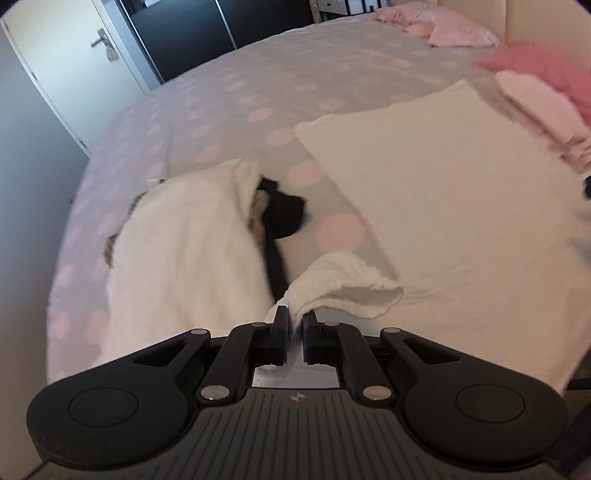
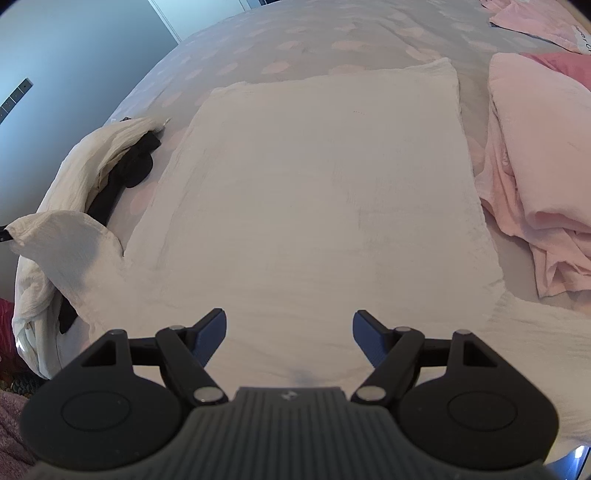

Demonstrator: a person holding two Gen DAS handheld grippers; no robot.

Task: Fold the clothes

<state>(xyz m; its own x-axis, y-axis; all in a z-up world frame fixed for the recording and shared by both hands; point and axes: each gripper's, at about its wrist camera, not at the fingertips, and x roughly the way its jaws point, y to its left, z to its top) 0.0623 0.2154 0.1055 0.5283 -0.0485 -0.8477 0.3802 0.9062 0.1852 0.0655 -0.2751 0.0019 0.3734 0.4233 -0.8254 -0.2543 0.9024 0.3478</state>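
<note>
A white T-shirt (image 1: 443, 192) (image 2: 325, 184) lies flat on the bed, body spread out. My left gripper (image 1: 294, 317) is shut on the edge of its left sleeve (image 1: 347, 280), which is lifted off the bed and folds over in a loose flap. In the right wrist view that raised sleeve (image 2: 62, 240) stands up at the far left. My right gripper (image 2: 289, 325) hovers open over the near end of the shirt, with nothing between its blue-padded fingers. The other sleeve (image 2: 546, 332) lies flat at the right.
A heap of white cloth (image 1: 184, 240) with a black garment (image 1: 284, 214) sits left of the shirt. Crumpled pink clothes (image 2: 535, 166) lie to its right. The bed cover (image 1: 258, 92) is grey with pink dots. Pink pillows (image 1: 458, 29) and a door (image 1: 74, 55) are beyond.
</note>
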